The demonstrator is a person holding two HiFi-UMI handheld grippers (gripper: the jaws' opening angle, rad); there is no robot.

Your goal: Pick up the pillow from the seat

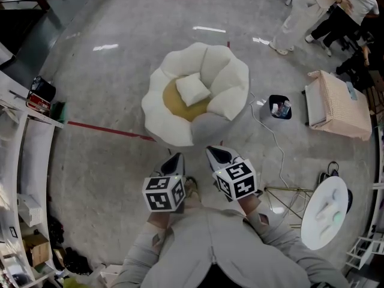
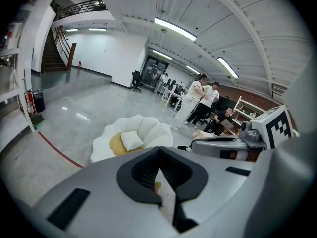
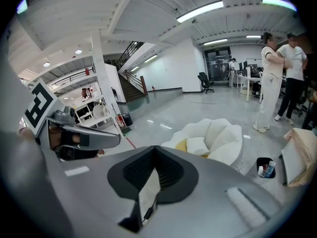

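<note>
Together, left gripper [image 1: 174,158] and right gripper [image 1: 216,155] — both closed — face pillow [image 1: 192,89].

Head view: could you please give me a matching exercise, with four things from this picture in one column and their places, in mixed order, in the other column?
Things:
1. pillow
2. black container
3. round white table
4. red line

Places:
A. on the floor, to the view's left of the white chair
B. at the lower right edge of the view
C. on the yellow seat of the white chair
D. on the floor, to the view's right of the white chair

Right pairs: 1-C; 2-D; 3-B; 4-A.
</note>
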